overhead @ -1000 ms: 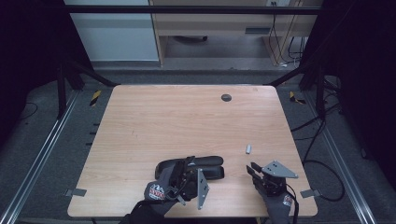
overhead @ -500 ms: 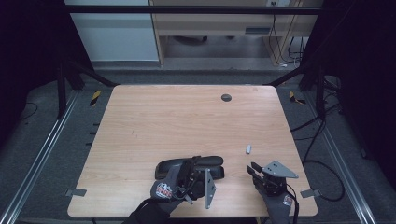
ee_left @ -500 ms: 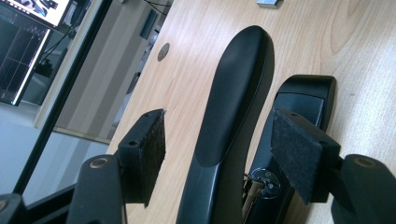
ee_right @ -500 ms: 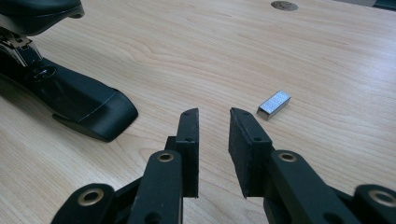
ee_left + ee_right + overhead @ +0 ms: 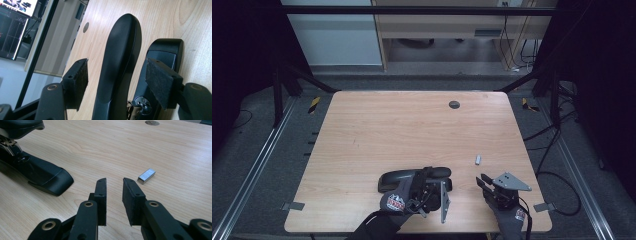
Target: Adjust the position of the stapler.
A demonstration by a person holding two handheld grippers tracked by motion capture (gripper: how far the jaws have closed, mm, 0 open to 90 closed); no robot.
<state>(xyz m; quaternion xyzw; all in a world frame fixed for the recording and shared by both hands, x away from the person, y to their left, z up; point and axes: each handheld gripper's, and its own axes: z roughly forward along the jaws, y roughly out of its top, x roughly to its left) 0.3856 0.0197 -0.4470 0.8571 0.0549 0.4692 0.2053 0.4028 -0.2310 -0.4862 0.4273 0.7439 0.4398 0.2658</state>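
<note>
A black stapler (image 5: 404, 177) lies near the table's front edge, its top arm (image 5: 122, 55) lifted off the base (image 5: 163, 50). My left gripper (image 5: 427, 179) reaches over it from the front. In the left gripper view my left gripper (image 5: 120, 80) is open, one pad each side of the stapler. Bare wood shows between the left pad (image 5: 78, 80) and the top arm. A small silver strip of staples (image 5: 478, 159) lies to the right. My right gripper (image 5: 482, 180) rests just in front of the strip, open and with nothing between its pads (image 5: 115, 192). The staple strip (image 5: 146, 175) lies just past its right pad.
A round grey grommet (image 5: 454, 104) sits in the wooden table (image 5: 412, 125) near its far edge. The stapler's base (image 5: 42, 176) lies left of my right gripper. Black frame posts and floor rails flank the table. Cabinets stand behind it.
My left hand and gripper have shifted a little to the right over the stapler. The stapler, the staple strip and my right gripper stay where they were.
</note>
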